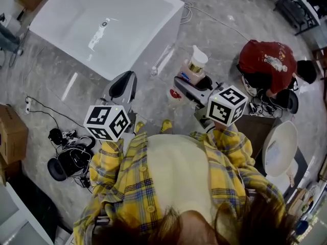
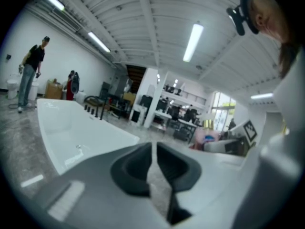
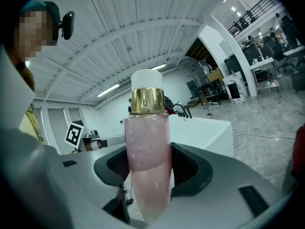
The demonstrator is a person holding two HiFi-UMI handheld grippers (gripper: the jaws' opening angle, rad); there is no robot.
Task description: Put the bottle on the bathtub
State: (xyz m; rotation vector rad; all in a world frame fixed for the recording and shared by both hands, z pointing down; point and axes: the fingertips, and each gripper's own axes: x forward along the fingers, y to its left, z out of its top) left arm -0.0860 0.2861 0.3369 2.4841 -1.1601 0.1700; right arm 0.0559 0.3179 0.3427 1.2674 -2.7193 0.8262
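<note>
**Right gripper** (image 3: 148,174): jaws clamped on the lower body of the bottle (image 3: 147,151), one dark pad on each side.

**Bottle:** clear, with pale pink contents, a gold collar and a white cap. It stands upright between the jaws in the right gripper view. In the head view the bottle (image 1: 194,67) is held in the right gripper (image 1: 191,83) above the floor. It is near the bathtub's closest corner but apart from it, not resting on the rim.

**Left gripper** (image 2: 153,160): jaws together with only a thin slit between the pads, and nothing in them. In the head view the left gripper (image 1: 122,87) is just off the bathtub's near side wall.

**Marker cubes:** one on each gripper, left cube (image 1: 107,122) and right cube (image 1: 227,105).

**Bathtub** (image 1: 152,39): white, rectangular and open-topped, standing on the floor (image 1: 56,93), which is grey and marbled. It shows ahead and to the left in the left gripper view (image 2: 57,142). In the right gripper view it is the white block behind the bottle (image 3: 206,131).

**Operator:** yellow plaid shirt (image 1: 122,188) over a pale top.

**Surroundings:**
- A person in a red top (image 1: 268,59) crouches on the floor to the right.
- Black headphones and cables (image 1: 71,156) lie at the left.
- A cardboard box (image 1: 10,135) sits at the left edge.
- A white basin (image 1: 280,148) sits at the right.
- A person in dark clothes (image 2: 30,73) stands beyond the bathtub in the left gripper view.
</note>
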